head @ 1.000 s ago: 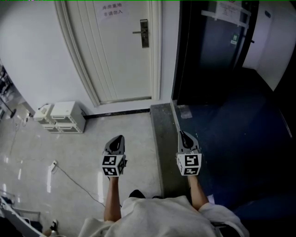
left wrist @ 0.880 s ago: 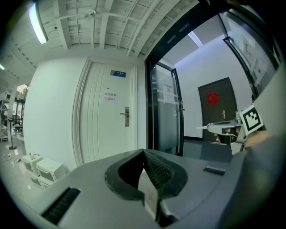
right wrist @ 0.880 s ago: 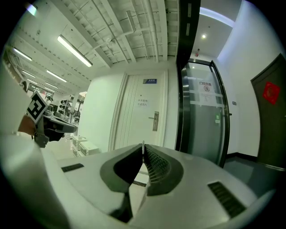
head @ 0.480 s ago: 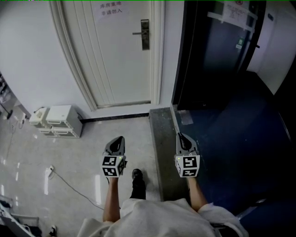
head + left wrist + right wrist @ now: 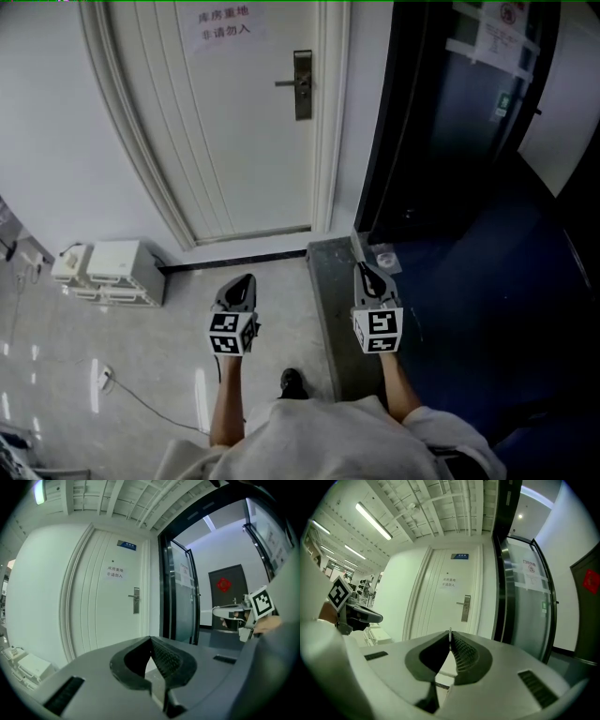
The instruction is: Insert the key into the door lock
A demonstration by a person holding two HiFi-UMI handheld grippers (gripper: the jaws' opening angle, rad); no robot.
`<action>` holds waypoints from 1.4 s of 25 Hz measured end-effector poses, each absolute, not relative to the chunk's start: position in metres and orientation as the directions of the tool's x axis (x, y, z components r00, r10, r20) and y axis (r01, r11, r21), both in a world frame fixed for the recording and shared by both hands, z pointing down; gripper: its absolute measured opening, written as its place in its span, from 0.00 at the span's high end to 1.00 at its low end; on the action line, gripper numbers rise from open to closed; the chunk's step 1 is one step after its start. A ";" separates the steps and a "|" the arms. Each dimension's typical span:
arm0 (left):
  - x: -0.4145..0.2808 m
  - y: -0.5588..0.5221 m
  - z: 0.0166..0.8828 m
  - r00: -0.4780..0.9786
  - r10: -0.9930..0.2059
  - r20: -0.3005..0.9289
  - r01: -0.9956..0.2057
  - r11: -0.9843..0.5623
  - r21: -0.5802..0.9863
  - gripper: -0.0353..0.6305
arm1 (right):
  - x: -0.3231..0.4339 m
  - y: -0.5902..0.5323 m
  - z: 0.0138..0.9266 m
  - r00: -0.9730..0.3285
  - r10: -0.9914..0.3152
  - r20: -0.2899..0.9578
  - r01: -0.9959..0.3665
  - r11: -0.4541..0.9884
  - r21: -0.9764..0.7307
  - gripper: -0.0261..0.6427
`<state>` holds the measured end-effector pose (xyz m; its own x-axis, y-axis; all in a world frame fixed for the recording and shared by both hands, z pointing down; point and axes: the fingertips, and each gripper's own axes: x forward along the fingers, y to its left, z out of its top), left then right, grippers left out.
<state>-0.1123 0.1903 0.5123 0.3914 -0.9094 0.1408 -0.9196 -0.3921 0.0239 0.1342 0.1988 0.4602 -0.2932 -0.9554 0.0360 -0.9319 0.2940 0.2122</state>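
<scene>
The thin silvery key [image 5: 450, 633] is showing as a mere sliver, pinched between the pressed-together tips of the right gripper [image 5: 450, 641], its blade pointing ahead. The left gripper [image 5: 151, 640] is riding alongside, jaws closed on nothing. The dark metal lock plate with its lever handle [image 5: 302, 84] is sitting at the right edge of the white panelled door [image 5: 234, 141], well apart from both grippers. The job now, I'd say, is approaching square to the door, raising the key to lock height, holding the blade level and slowing before contact. The keyhole is too small to make out.
</scene>
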 end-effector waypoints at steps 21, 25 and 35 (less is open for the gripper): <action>-0.158 -0.009 0.509 0.466 -0.872 0.153 -0.884 -0.466 0.039 0.92 | 0.081 0.018 0.466 -0.228 -0.970 0.083 -0.947 0.241 0.211 0.92; -0.155 -0.031 0.516 0.465 -0.871 0.161 -0.885 -0.463 0.049 0.92 | 0.083 -0.004 0.474 -0.239 -0.966 0.101 -0.943 0.256 0.214 0.92; -0.136 -0.123 0.527 0.455 -0.872 0.184 -0.889 -0.457 0.031 0.92 | 0.094 -0.101 0.490 -0.269 -0.957 0.107 -0.938 0.286 0.195 0.92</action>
<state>-0.1364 -0.1228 0.5272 0.4546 -0.8715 0.1837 -0.8889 -0.4571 0.0312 0.0945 -0.1013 0.4902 -0.2693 -0.9571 0.1065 -0.9383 0.2857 0.1949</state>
